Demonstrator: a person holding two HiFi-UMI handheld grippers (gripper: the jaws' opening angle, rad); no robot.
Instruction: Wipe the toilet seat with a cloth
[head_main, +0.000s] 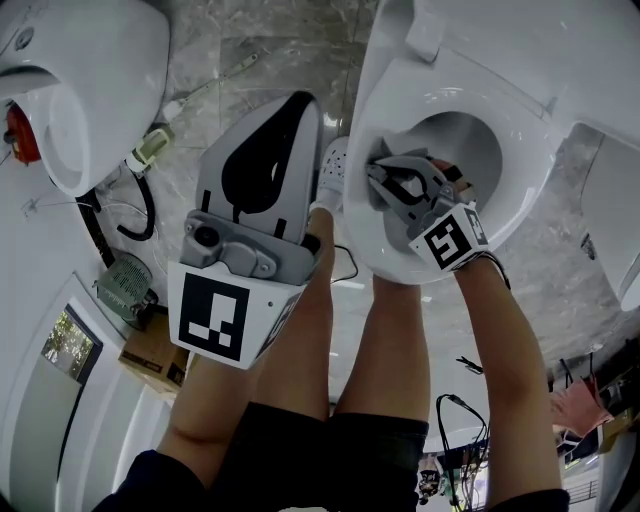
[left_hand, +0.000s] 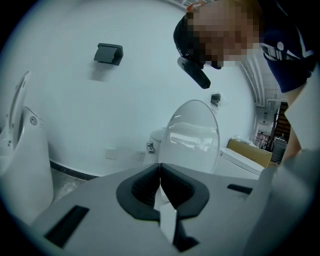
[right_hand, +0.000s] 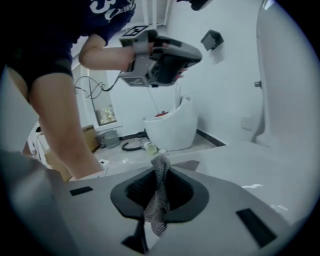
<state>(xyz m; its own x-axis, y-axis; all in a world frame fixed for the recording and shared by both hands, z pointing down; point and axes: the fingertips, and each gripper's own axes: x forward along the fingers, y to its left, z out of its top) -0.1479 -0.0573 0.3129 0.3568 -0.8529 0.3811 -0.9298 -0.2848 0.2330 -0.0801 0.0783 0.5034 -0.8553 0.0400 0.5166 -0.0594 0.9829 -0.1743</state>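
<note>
Grey cloth (right_hand: 160, 197) clamped in right tongs (head_main: 383, 178) — by seat (head_main: 525, 150) edge.

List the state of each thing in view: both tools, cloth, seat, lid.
Left tool: shut, empty, held up away from the toilet.
Right tool: shut on the cloth, at the front rim of the seat.
Cloth: pinched between the right tool's jaws, ends hanging loose.
Toilet seat: down on the bowl.
Toilet lid: raised upright.
</note>
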